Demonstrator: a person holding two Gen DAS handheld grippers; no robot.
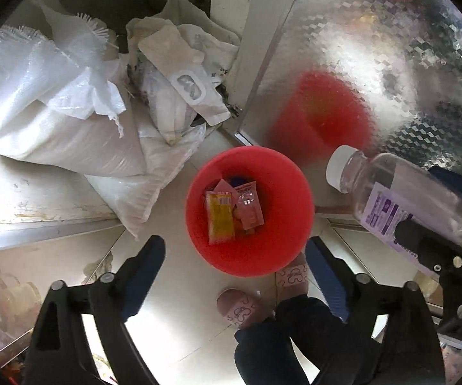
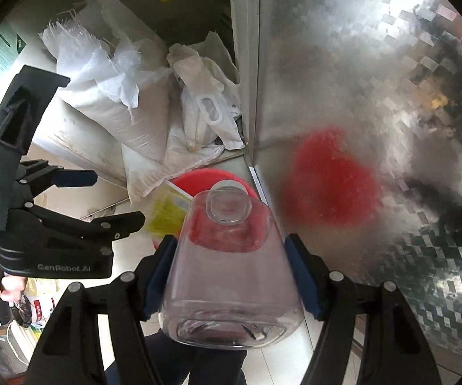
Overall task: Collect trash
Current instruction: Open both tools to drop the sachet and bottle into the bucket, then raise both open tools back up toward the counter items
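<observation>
Clamped between the right gripper's [image 2: 231, 276] pads, the clear bottle [image 2: 231, 266] points cap-first down at the red bin [image 1: 250, 210] just ahead, while the left gripper [image 1: 235, 272], spread and empty, hangs directly above it.

We count one red bin [image 1: 282, 205] on the floor [image 1: 179, 301], close against the corner of the metal cabinet [image 1: 375, 48]. Inside it we make out three wrappers: one yellow wrapper [image 1: 219, 218] and two pink wrappers [image 1: 250, 207], with something orange and something blue beneath them that we cannot count with confidence. There is one clear bottle [image 2: 231, 272] with one white cap [image 1: 340, 166]. We see two grippers, the left gripper [image 1: 235, 268] and the right gripper [image 2: 231, 276]. Along the far edge of the floor lie at least two white sacks [image 1: 47, 106]. Two pink slippers [image 1: 240, 308] show near the bin.
</observation>
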